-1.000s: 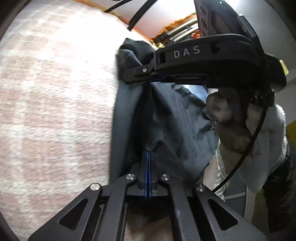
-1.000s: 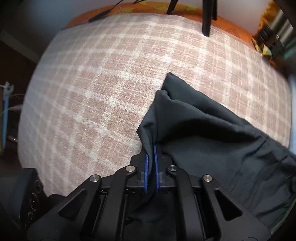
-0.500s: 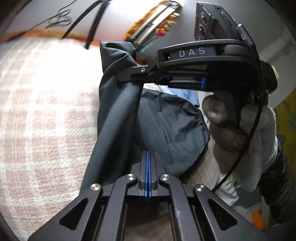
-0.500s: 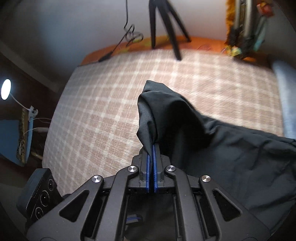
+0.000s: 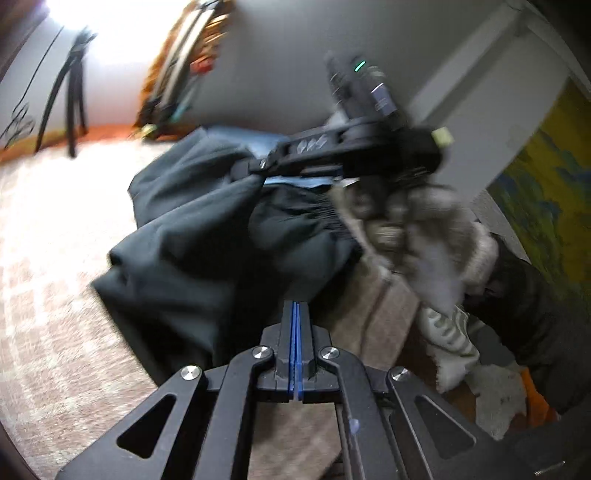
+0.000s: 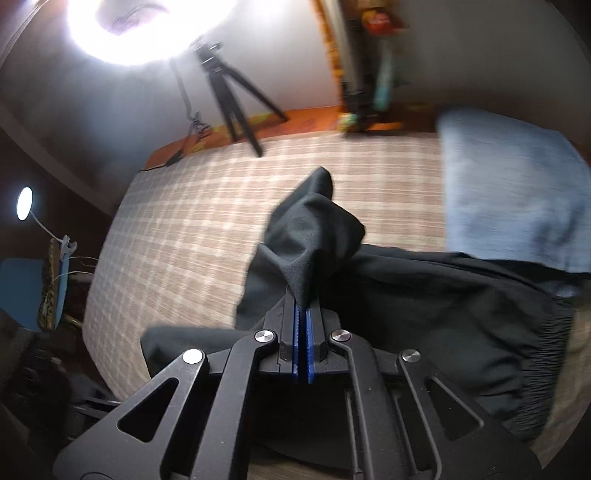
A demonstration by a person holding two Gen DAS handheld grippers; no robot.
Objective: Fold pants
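The dark pants [image 5: 184, 258] hang bunched above the plaid bed cover [image 5: 44, 258]. My left gripper [image 5: 295, 314] is shut, its blue pads pinched on a fold of the cloth at the tips. In the left wrist view my right gripper [image 5: 255, 173] grips another part of the pants higher up, carried by a hand in a fuzzy sleeve [image 5: 424, 236]. From the right wrist view, the right gripper [image 6: 303, 306] is shut on a peak of the pants [image 6: 314, 236]. The elastic waistband [image 6: 546, 350] lies at the right.
The plaid bed cover [image 6: 203, 221] spreads to the left. A folded blue cloth [image 6: 509, 192] lies at the right beside the pants. A tripod [image 6: 229, 96] and a bright ring light [image 6: 147, 29] stand at the far edge. A small lamp [image 6: 25, 203] glows at the left.
Both grippers have risen and swept across the bed with the pants still pinched. The cloth has lifted off the cover and bunched up. The blue cloth and the wall have come into view.
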